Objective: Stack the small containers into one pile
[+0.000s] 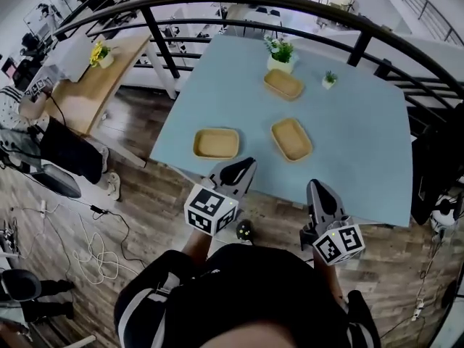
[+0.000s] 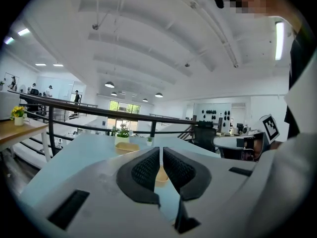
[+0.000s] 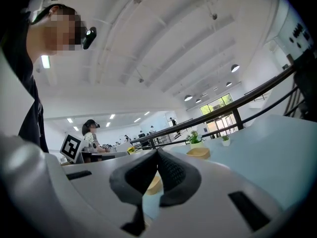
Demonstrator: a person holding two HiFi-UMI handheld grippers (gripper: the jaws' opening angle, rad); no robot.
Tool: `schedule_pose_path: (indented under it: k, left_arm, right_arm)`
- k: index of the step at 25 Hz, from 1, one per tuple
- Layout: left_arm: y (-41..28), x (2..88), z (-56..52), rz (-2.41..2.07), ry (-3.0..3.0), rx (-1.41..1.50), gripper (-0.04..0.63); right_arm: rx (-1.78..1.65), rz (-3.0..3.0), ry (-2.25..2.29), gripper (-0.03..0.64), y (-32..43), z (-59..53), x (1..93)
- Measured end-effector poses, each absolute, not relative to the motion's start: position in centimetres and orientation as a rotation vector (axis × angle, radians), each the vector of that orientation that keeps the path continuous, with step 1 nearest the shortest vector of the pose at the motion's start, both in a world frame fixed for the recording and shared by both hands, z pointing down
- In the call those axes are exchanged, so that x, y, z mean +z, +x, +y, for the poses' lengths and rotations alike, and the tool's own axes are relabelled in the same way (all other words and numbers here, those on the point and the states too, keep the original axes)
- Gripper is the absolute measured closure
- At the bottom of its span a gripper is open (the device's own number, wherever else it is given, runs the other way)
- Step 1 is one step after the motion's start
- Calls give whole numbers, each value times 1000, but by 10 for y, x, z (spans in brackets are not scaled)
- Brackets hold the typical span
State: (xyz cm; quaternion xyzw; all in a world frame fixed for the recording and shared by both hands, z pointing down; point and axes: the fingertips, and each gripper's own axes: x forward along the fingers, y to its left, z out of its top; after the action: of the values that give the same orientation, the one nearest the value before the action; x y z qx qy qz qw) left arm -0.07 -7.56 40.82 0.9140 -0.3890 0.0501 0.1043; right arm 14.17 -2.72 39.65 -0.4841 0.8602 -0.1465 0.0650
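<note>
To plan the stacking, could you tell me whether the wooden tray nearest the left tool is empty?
Empty: in the head view the tray shows a bare wooden floor, nothing inside.

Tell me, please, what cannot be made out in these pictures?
- Left gripper view: the shut left gripper covers all but a sliver of a tray; which tray is unclear.
- Right gripper view: the shut right gripper covers a tray likewise.
- Head view: small plant, too small for detail.

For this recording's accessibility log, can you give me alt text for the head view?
Three shallow wooden containers lie apart, unstacked, on a light blue table, the farthest beside a potted plant. The left tool and right tool, both shut and empty, are held at the table's near edge.
</note>
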Motion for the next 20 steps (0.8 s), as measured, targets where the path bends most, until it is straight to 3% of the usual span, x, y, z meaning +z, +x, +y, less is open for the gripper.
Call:
schedule_pose_path:
  k: [20]
  left_arm:
    - [23, 439, -169, -1023, 2673, 261, 572]
  right_arm:
    - [-597, 2504, -1629, 594, 170, -96, 435]
